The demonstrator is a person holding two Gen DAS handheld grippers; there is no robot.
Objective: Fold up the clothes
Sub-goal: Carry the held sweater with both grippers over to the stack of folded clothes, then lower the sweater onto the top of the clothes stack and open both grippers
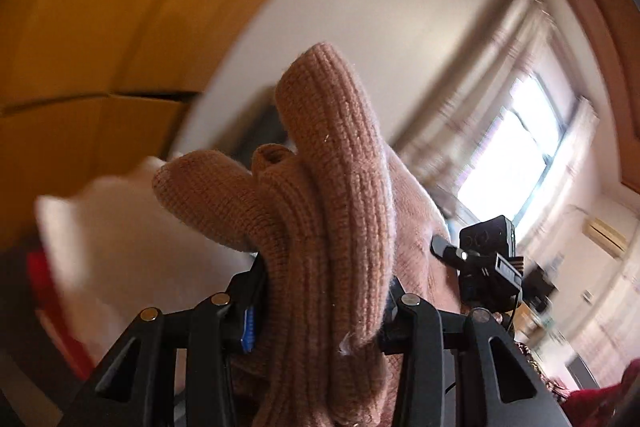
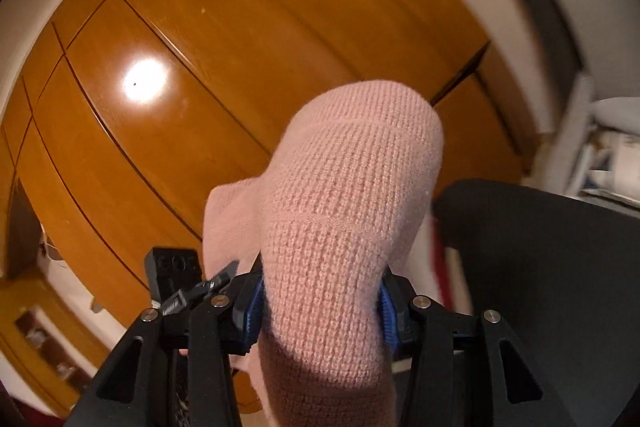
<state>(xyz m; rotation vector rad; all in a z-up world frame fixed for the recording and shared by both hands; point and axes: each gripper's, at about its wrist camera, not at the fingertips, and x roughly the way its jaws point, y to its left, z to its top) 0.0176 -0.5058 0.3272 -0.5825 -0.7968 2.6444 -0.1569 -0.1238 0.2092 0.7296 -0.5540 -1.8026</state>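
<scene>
— Tongs first: our left tongs (image 1: 320, 311) are clamped on a bunched roll of the knit (image 1: 336, 187), several ribbed folds crowding up between the arms. Our right tongs (image 2: 320, 311) grip another part of the same pink knit, the blue pads (image 2: 253, 311) pressed into it on both sides.

— Where does the garment sit?

— Off any surface, as far as we can see. In both wrist views it stands up between the fingers, against wooden panels (image 2: 192, 39) and a white wall (image 1: 380, 7). The window (image 1: 516, 147) is smeared by blur. We see no bed or worktop under it.

— Which step do we judge this to be?

— The lift and spread. We hold the piece at two points, raised, ahead of laying it flat. No fold is made yet, by our reading.

— What does the next move call for?

— Drawing the two grips apart until the cloth hangs straight, then lowering onto a flat place. We cannot tell which edges we hold; the left bundle looks thick, perhaps several layers caught together.

— Risk?

— A thick wad may hide a twist. We would check the hang before setting down.
</scene>
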